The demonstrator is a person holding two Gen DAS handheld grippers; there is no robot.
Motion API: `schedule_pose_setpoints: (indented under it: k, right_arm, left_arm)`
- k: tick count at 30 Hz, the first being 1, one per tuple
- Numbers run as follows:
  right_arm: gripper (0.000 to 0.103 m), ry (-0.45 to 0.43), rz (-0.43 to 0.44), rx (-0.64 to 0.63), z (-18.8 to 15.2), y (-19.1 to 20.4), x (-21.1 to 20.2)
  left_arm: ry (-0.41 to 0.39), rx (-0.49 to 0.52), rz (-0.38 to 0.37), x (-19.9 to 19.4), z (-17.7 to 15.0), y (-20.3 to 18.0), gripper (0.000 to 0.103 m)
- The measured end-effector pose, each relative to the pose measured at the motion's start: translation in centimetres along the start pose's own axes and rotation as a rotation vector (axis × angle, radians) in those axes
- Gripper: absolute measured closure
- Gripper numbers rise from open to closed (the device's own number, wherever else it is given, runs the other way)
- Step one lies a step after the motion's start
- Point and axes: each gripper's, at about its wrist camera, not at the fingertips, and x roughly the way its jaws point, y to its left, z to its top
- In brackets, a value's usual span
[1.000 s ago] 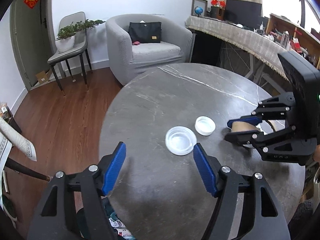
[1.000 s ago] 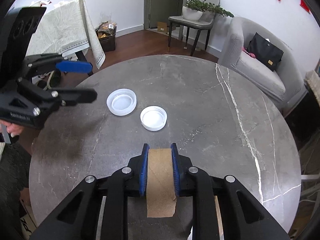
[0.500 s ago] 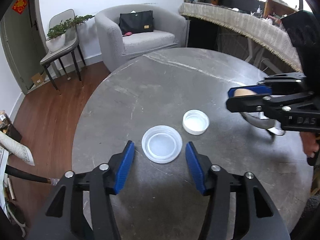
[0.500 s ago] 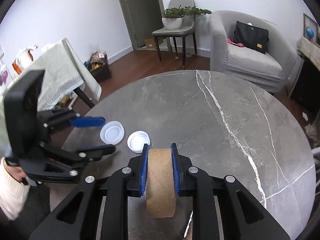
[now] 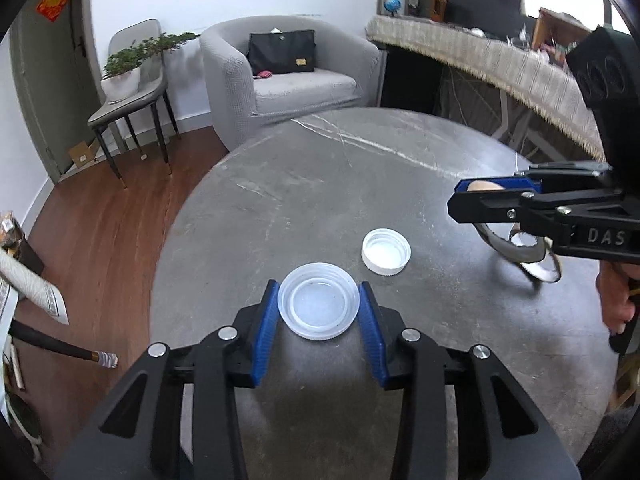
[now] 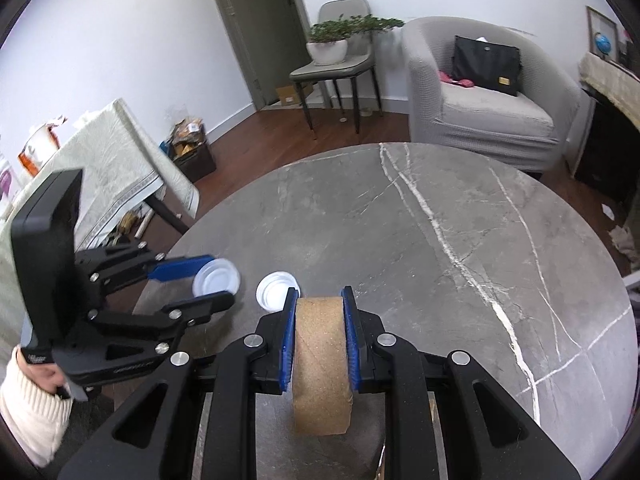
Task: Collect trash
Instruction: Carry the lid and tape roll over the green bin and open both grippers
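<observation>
My left gripper is shut on a clear plastic lid, its blue pads touching the lid's two sides on the round grey marble table. A smaller white cap lies just right of it. My right gripper is shut on a brown cardboard tape roll and holds it above the table. The right gripper shows at the right of the left wrist view. The left gripper, the lid and the white cap show in the right wrist view.
A tape loop lies on the table under the right gripper. A grey armchair with a black bag and a chair with a potted plant stand beyond the table. A cloth-covered table stands at the left.
My left gripper moved forward and closed on the clear lid. My right gripper lifted higher with the tape roll.
</observation>
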Motion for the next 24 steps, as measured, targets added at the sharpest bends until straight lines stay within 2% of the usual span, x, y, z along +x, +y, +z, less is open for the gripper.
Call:
schedule_pose_setpoints:
  k: [6, 14, 24]
  right_arm:
    - [0.082, -0.029, -0.038, 0.007, -0.7, 1.8, -0.7]
    - [0.082, -0.102, -0.015, 0.039, -1.9, 6.4, -2.3]
    - [0.082, -0.123, 0.041, 0.029, -4.6, 14.5, -1.8]
  left_arm:
    - [-0.063, -0.070, 0.014, -2.7, -1.2, 1.5, 0.061]
    - [-0.107, -0.151, 0.057, -7.1, -4.6, 4.2, 0.061]
    - [-0.071, -0.250, 0.116, -10.8, -10.3, 8.2, 0.061]
